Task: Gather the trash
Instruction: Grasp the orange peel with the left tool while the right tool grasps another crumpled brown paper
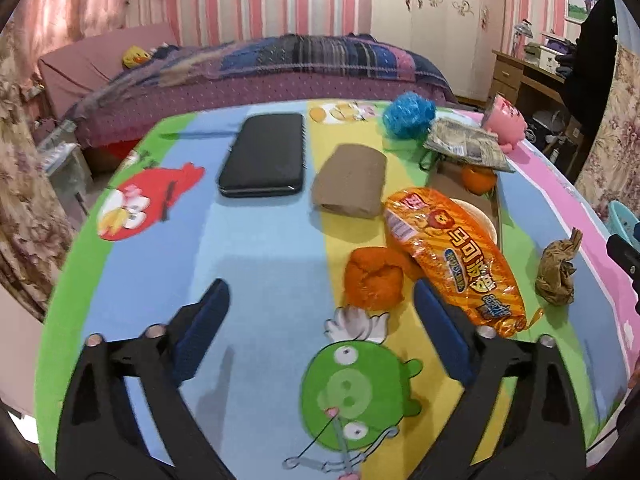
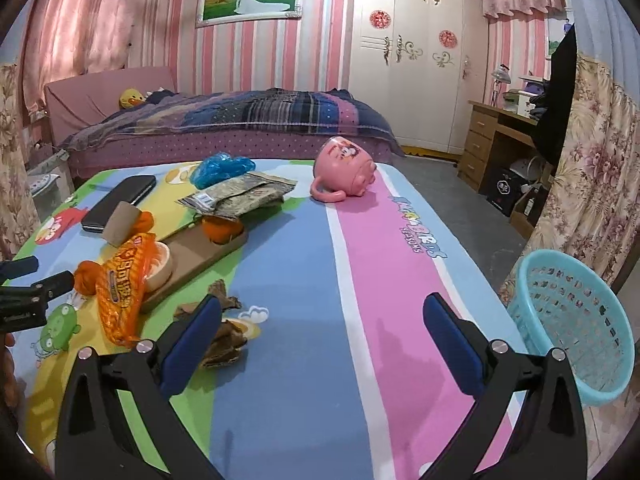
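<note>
My left gripper [image 1: 322, 316] is open above the cartoon-print tablecloth [image 1: 260, 264], with nothing pressed between its blue pads. A crumpled orange wrapper [image 1: 374, 278] lies just ahead, near the right finger. To its right an orange snack bag [image 1: 452, 256] leans on a white bowl [image 1: 482, 216]. Further right sits a crumpled brown paper [image 1: 556, 272]. My right gripper [image 2: 324, 332] is also open and empty. The brown paper [image 2: 226, 336] lies against its left finger [image 2: 196, 336]. The snack bag [image 2: 124, 280] is further left. A teal basket [image 2: 572, 328] stands off the table's right edge.
A black case [image 1: 262, 156], a brown folded cloth [image 1: 350, 180], a blue plastic ball [image 1: 408, 114], a grey patterned packet [image 1: 466, 144], a tangerine [image 1: 478, 178] and a tipped pink mug [image 2: 346, 174] lie farther back. A wooden tray [image 2: 192, 256] holds the bowl. A bed [image 2: 240, 120] stands beyond.
</note>
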Motion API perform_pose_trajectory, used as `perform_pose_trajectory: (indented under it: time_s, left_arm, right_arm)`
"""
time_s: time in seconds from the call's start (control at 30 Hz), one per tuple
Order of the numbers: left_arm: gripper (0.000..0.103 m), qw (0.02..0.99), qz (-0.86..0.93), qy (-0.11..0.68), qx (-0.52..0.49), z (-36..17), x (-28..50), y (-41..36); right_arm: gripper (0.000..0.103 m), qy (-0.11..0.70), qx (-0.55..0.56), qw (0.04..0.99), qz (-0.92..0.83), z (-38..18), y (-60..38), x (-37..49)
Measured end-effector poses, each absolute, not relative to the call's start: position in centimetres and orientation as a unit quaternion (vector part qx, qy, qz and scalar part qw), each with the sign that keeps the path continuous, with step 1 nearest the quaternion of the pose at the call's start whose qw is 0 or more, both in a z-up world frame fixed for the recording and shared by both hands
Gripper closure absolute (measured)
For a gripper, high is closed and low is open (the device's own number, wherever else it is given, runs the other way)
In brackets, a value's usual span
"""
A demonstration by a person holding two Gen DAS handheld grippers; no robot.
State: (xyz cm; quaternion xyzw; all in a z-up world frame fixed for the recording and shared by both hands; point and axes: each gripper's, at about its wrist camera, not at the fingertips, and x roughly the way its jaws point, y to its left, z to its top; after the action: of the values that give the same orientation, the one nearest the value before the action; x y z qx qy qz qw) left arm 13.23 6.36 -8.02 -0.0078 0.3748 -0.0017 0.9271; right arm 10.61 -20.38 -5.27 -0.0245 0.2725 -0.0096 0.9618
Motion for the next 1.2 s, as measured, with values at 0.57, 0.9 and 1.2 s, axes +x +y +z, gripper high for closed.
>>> perform_pose_trajectory:
  time_s: [0.57,0.9,1.2]
  left_arm:
    - [0.075,0.912,-0.061,0.403,-0.039,-8.9,14.3,5.6]
    - [0.075,0.923,-0.025,0.384,-0.028,-8.4,12.0,7.6]
    - [0.075,0.926,-0.013,0.375,-0.039,-8.2,11.5,8.8]
  right_arm:
    - [0.005,0.286,-0.04,0.957,0.017,-6.4,-18.9,11.2]
    - [0.005,0.295,-0.059,0.953,0.046,-7.0,-16.7,11.1]
    - [0.015,0.343,-0.076,0.933,0.072,-8.5,-15.4,12.9]
